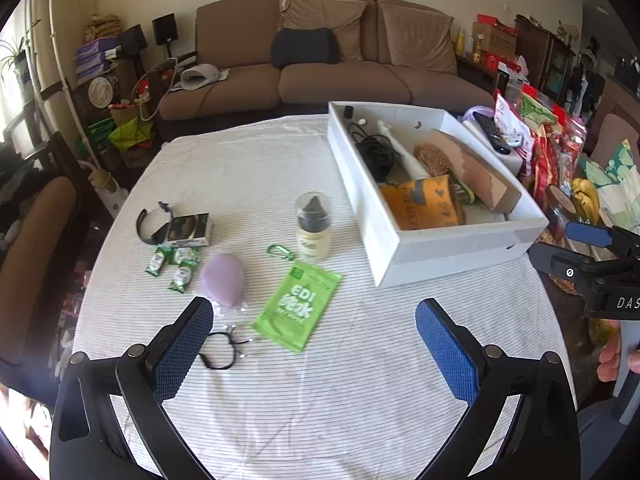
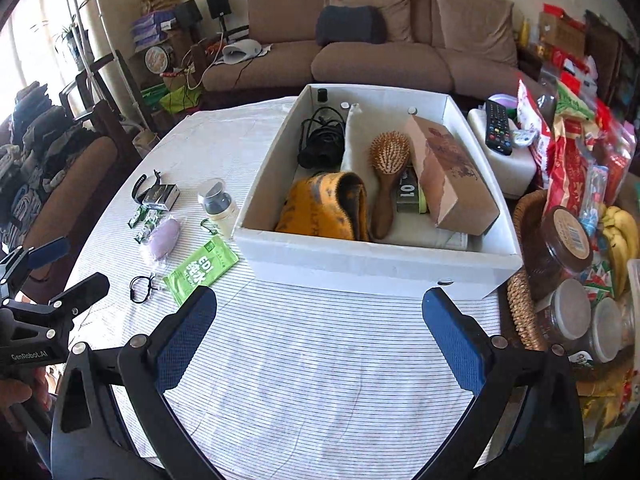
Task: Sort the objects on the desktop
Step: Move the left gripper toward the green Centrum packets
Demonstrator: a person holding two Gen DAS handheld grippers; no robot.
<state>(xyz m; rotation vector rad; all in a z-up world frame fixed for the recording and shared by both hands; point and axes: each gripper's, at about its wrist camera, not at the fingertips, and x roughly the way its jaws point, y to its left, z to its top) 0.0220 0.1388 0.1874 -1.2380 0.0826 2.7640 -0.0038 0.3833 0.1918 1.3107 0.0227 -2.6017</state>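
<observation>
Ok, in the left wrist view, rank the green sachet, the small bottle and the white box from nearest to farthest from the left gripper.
From the left gripper, open above the cloth:
1. Green sachet, just ahead, between the fingers.
2. Small bottle, straight beyond the sachet.
3. White box, ahead to the right; its near corner is about level with the bottle, so this is a close call.

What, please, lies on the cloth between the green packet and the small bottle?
A green carabiner lies between the green packet and the small bottle, shown in the left wrist view.
</observation>
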